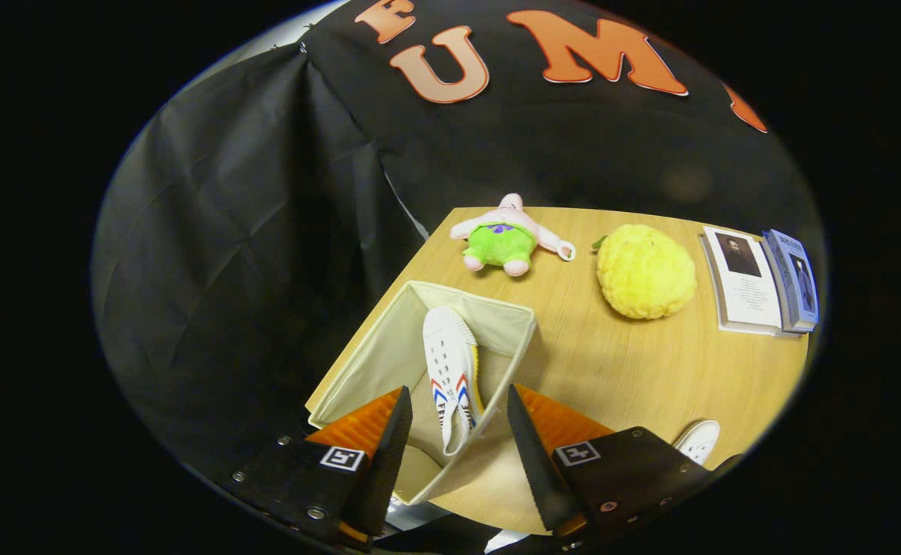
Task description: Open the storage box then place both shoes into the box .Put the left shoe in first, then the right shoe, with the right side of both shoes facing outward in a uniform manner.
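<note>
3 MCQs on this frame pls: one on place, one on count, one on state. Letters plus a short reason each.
1. Where is the white canvas shoe with red and blue stripes?
A. On the books
B. Inside the open beige fabric storage box
C. Beside the plush fruit

2. How many soft toys lie on the light wooden table?
A. Two
B. Four
C. None

3. How do the hand-held gripper fingers stand?
A. Shut on the shoe
B. Shut on the box wall
C. Open, holding nothing

Key: B, the shoe lies within the box walls. A, a pink star plush in green shorts and a round yellow plush fruit. C, the fingers stand apart above the box.
</note>
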A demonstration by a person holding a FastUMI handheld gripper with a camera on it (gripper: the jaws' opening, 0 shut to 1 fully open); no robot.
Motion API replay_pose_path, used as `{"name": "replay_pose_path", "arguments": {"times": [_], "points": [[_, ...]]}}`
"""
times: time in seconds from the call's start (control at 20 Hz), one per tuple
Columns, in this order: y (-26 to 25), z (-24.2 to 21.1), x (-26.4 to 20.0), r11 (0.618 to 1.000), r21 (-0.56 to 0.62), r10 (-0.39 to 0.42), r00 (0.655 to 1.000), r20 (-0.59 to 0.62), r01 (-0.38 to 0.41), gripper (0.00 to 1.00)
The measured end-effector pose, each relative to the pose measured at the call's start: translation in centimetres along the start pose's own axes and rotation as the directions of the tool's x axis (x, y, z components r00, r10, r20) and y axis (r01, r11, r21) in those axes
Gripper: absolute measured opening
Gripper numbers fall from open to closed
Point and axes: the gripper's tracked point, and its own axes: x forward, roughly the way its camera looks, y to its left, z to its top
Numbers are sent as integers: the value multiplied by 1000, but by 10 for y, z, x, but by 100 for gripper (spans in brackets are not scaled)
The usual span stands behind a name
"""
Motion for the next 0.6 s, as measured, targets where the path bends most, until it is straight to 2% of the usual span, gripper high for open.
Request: {"name": "replay_pose_path", "arguments": {"times": [0.25,0.6], "points": [[-71,-32,-30,993,54,-108,994,0,108,88],[-172,-124,-64,943,186,-261,960,-102,277,93]]}}
